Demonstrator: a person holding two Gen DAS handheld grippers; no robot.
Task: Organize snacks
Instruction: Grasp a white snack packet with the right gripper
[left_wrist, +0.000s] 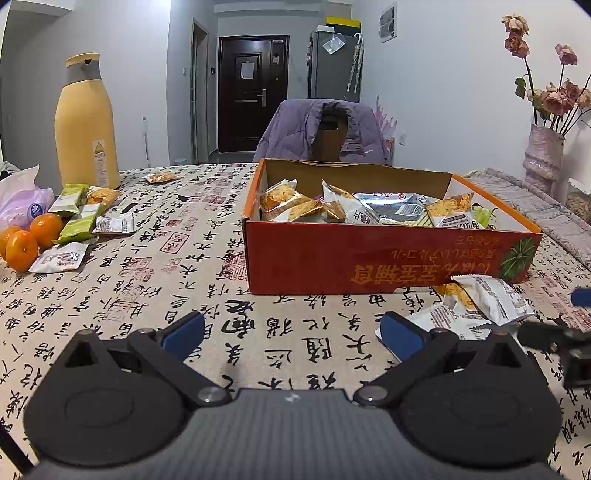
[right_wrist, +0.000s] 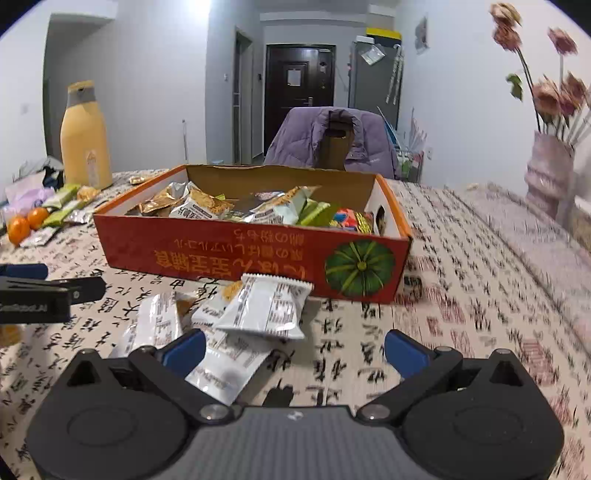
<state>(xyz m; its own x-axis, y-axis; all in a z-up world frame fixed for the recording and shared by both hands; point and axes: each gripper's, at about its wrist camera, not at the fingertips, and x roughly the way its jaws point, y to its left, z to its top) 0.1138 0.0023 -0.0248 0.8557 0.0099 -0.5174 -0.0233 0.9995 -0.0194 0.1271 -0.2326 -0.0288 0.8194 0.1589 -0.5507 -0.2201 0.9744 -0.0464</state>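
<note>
An orange cardboard box (left_wrist: 369, 254) (right_wrist: 229, 254) stands mid-table, holding several snack packets (left_wrist: 354, 206) (right_wrist: 221, 210). In front of it lies a small heap of white packets (left_wrist: 480, 306) (right_wrist: 258, 310). More packets (left_wrist: 85, 218) (right_wrist: 62, 210) lie at the far left by the oranges. My left gripper (left_wrist: 291, 334) hovers open over bare cloth, left of the heap, nothing between its fingers. Open too is my right gripper (right_wrist: 295, 350), just behind the heap, its left finger (right_wrist: 184, 350) over a packet. Each gripper shows at the edge of the other's view (left_wrist: 561, 332) (right_wrist: 37, 288).
Three oranges (left_wrist: 29, 240) and a purple bag (left_wrist: 22, 203) sit at the left edge. A tall yellow bottle (left_wrist: 86, 125) stands behind them. One lone packet (left_wrist: 160, 177) lies far back. A vase of dried roses (left_wrist: 543, 155) stands at the right; a chair with a purple jacket (left_wrist: 321, 129) is behind the box.
</note>
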